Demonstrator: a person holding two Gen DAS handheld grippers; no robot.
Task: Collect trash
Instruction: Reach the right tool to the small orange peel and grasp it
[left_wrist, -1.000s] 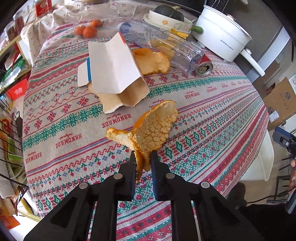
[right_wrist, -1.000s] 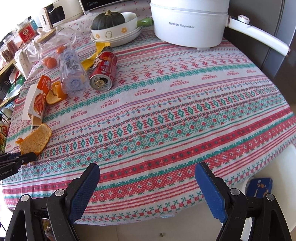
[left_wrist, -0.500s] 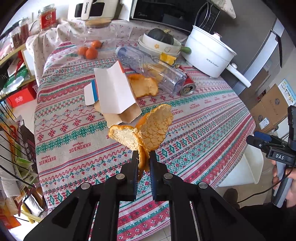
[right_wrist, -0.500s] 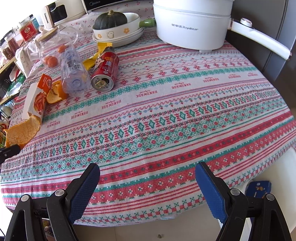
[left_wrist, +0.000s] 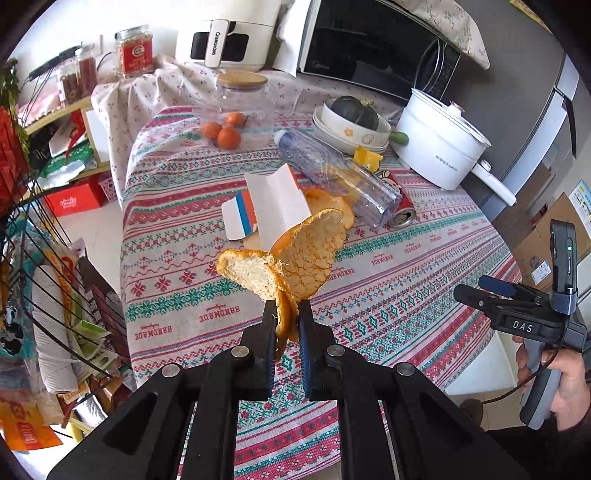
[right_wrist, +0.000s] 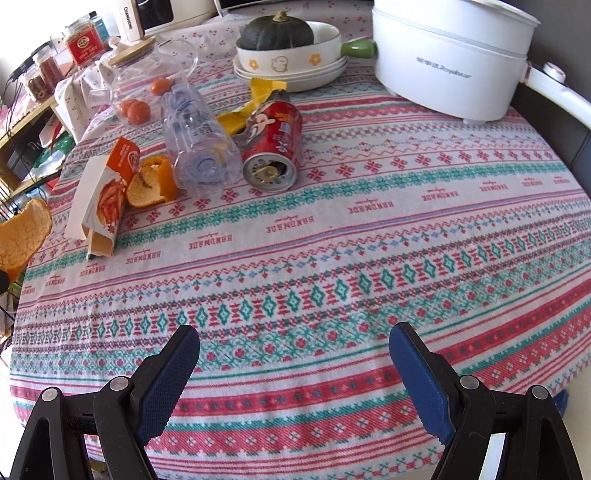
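Over on the left, the left gripper (left_wrist: 287, 314) has its fingers (left_wrist: 268, 321) clamped on one edge of the orange peel (left_wrist: 295, 258), which dangles clear above the bench (left_wrist: 406, 273), free to be carried off. Mid-bench the carton (right_wrist: 99, 199), plastic bottle (right_wrist: 195, 147) and red can (right_wrist: 273, 147) lie waiting. On the right, the right gripper (right_wrist: 295, 373) hovers with fingers spread wide and empty, presumably readied for the next piece.
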